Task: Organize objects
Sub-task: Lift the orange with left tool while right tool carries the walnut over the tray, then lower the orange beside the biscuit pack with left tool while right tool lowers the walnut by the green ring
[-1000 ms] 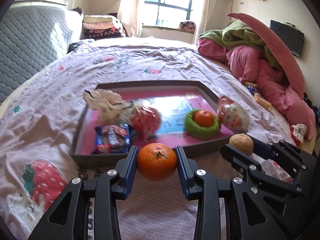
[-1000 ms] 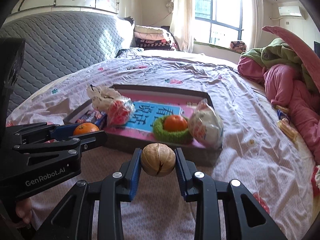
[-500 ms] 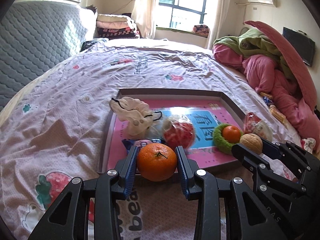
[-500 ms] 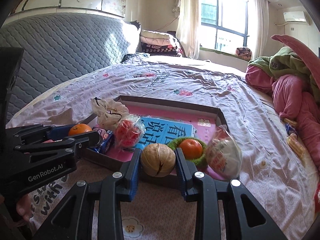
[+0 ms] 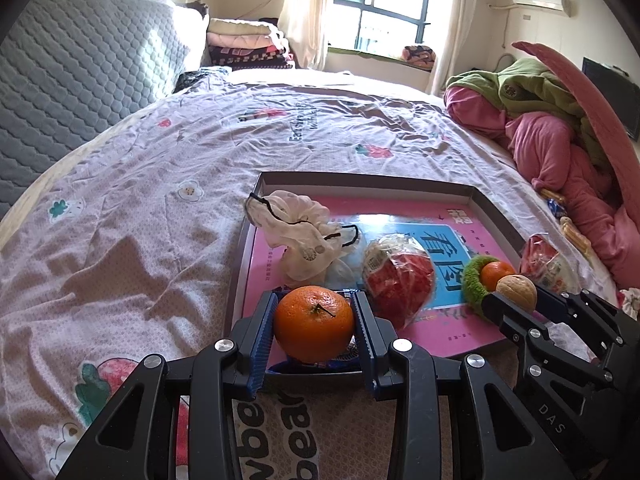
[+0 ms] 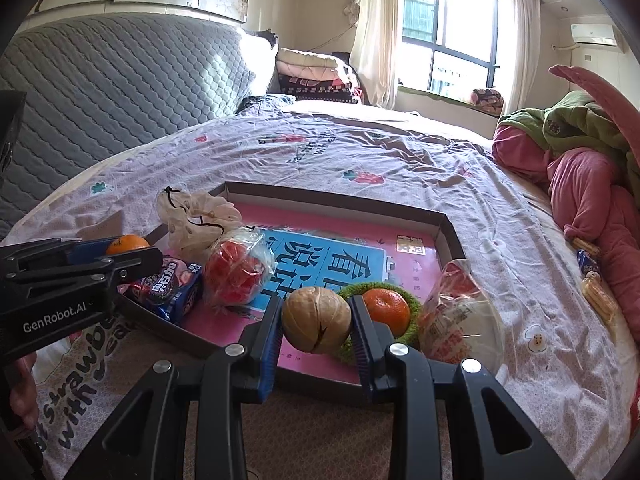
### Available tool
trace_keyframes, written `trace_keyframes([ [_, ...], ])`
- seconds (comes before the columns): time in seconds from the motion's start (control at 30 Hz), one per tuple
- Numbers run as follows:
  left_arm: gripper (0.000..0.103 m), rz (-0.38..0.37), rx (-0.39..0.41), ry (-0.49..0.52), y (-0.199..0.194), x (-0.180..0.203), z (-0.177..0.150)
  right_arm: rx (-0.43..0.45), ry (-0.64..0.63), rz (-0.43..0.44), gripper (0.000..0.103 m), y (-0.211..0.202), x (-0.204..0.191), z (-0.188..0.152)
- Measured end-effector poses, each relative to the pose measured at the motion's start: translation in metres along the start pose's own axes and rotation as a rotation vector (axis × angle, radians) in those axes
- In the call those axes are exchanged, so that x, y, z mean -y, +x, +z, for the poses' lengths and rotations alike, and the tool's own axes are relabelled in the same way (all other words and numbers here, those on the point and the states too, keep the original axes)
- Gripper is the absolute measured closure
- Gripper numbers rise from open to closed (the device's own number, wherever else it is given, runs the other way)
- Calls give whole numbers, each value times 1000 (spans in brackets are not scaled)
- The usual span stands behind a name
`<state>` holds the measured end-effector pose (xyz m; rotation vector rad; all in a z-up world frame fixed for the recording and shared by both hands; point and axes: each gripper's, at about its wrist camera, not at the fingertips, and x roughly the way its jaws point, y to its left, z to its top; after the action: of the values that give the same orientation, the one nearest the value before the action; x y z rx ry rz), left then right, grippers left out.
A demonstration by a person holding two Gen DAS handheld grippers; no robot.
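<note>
The orange (image 5: 314, 323) is sitting clamped between the pads of the left gripper (image 5: 314, 326), jaws part-closed on its sides; the walnut (image 6: 316, 319) is being pinched the same way in the right gripper (image 6: 316, 320); both are hanging over the near edge of the shallow tray (image 6: 332, 199), likely to be dropped inside; just ahead of the right claw a second orange (image 6: 387, 307) is nesting in a green ring (image 6: 412, 302), probably to stop it rolling; wrapped snacks (image 6: 236, 276) and a cloth pouch (image 5: 296, 226) are lying beyond the left claw, on the bedsheet-backed tray.
</note>
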<state>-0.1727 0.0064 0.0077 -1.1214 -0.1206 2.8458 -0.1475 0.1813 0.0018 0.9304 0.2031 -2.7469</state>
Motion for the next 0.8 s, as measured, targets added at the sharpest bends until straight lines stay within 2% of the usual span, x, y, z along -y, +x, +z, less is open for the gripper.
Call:
trace_keyframes([
  [0.8,64,27,-24,23,13,2,-7,-50,74,-40,70,9,21,-12],
])
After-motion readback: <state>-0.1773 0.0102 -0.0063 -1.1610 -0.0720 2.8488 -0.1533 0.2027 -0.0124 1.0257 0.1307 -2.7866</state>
